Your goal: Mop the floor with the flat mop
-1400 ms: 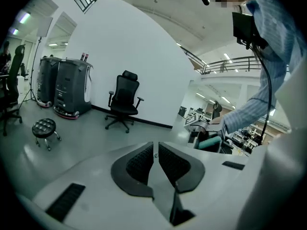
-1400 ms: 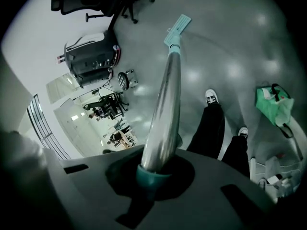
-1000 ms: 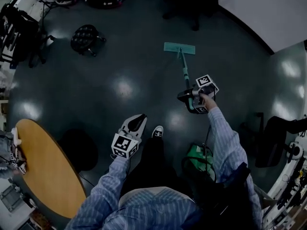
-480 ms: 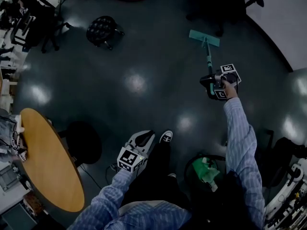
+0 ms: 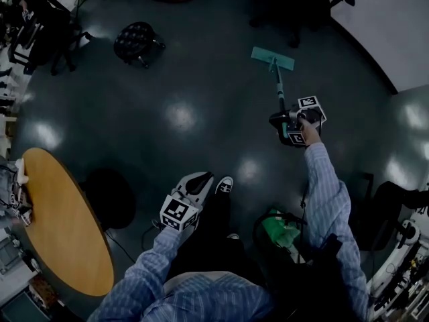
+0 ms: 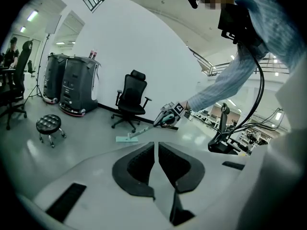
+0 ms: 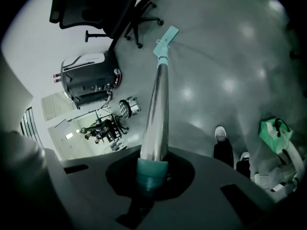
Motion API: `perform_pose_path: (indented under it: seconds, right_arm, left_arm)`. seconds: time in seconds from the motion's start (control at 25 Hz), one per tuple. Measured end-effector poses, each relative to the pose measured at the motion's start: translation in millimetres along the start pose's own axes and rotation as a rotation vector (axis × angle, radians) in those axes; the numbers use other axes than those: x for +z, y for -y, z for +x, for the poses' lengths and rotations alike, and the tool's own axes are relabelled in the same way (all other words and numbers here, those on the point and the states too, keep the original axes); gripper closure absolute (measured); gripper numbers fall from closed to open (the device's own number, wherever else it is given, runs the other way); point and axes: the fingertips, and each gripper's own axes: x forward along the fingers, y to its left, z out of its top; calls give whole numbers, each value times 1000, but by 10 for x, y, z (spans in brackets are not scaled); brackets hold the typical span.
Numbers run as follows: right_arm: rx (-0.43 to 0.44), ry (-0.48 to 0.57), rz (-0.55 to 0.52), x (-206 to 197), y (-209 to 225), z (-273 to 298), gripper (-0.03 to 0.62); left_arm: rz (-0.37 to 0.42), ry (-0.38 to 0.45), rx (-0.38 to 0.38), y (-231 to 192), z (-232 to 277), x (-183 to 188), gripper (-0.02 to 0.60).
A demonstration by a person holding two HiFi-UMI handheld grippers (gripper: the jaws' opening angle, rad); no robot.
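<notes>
The flat mop has a teal head [image 5: 272,58] lying on the dark floor and a silver handle [image 5: 277,86] with a teal grip end. My right gripper [image 5: 283,127] is shut on that grip end; in the right gripper view the handle [image 7: 157,104] runs away from the jaws to the mop head [image 7: 166,36]. My left gripper [image 5: 199,182] hangs low near the person's shoe, shut with nothing in it. The left gripper view shows the mop head [image 6: 126,138] flat on the floor and the right gripper [image 6: 168,118] far ahead.
A round black stool [image 5: 136,42] stands at the upper left. An orange round table [image 5: 64,227] fills the lower left. A green bucket [image 5: 281,230] sits by the person's feet. A black office chair [image 7: 103,7] stands beyond the mop head, near a white wall [image 5: 389,19].
The mop head and my right gripper shifted a little leftward in the head view since half a second ago. The left gripper stayed by the shoe.
</notes>
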Motion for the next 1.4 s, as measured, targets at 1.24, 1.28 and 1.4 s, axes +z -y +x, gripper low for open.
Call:
perform_pose_path:
  seconds: [1.24, 1.28, 1.4]
  right_arm:
    - [-85, -140, -37, -4843, 3710, -258, 586]
    - [-88, -146, -40, -4986, 3828, -286, 586]
    - [-104, -169, -56, -5456, 4159, -365, 586]
  left_arm:
    - [19, 156, -15, 2283, -2252, -1302, 554]
    - [13, 164, -10, 2354, -2324, -1360, 554]
    - [-5, 189, -2, 2552, -2525, -1492, 552]
